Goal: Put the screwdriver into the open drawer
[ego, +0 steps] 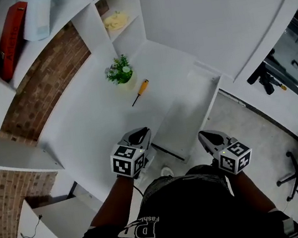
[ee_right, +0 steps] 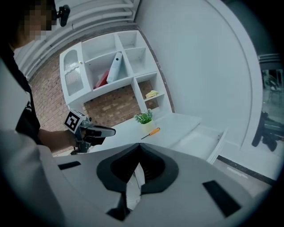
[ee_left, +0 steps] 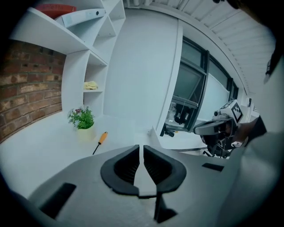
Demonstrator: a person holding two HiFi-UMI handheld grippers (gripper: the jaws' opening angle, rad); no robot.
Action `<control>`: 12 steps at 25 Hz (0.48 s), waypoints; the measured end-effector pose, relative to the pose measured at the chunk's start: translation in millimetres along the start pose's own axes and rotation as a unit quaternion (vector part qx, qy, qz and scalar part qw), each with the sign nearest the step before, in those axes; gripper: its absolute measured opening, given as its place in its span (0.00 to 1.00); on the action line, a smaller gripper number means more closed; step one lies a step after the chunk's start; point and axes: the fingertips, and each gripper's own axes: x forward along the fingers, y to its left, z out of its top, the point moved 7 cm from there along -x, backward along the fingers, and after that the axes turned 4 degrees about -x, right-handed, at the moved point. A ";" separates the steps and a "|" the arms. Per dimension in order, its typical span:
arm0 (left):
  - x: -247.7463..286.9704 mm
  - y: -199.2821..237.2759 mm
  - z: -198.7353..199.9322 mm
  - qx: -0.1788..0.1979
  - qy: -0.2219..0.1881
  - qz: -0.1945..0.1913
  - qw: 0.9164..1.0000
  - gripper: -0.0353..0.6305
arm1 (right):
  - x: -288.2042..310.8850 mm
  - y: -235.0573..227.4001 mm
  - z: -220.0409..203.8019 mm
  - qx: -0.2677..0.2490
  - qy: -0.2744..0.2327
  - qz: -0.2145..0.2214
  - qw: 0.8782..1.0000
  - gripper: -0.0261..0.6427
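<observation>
screwdriver (ego: 140,92), orange handle, thin dark shaft

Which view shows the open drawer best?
The head view: it looks straight down into the whole drawer. The right gripper view shows it obliquely, off to the side. The left gripper view barely catches an edge.

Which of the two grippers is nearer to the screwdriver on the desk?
The left gripper: it hangs over the desk where the screwdriver lies, while the open drawer separates the right gripper from it.
</observation>
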 end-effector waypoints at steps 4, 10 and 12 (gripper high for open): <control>13.0 18.2 1.6 -0.001 0.010 -0.003 1.000 0.12 | 5.6 -0.4 -1.2 0.006 0.016 -0.010 1.000 0.04; 40.2 40.7 -8.4 -0.006 0.033 0.014 0.999 0.20 | 10.8 -14.2 -11.2 0.020 0.036 -0.019 0.999 0.04; 50.5 50.0 -4.9 0.004 0.037 0.029 0.999 0.20 | 12.9 -21.7 -12.0 0.022 0.044 -0.018 0.999 0.04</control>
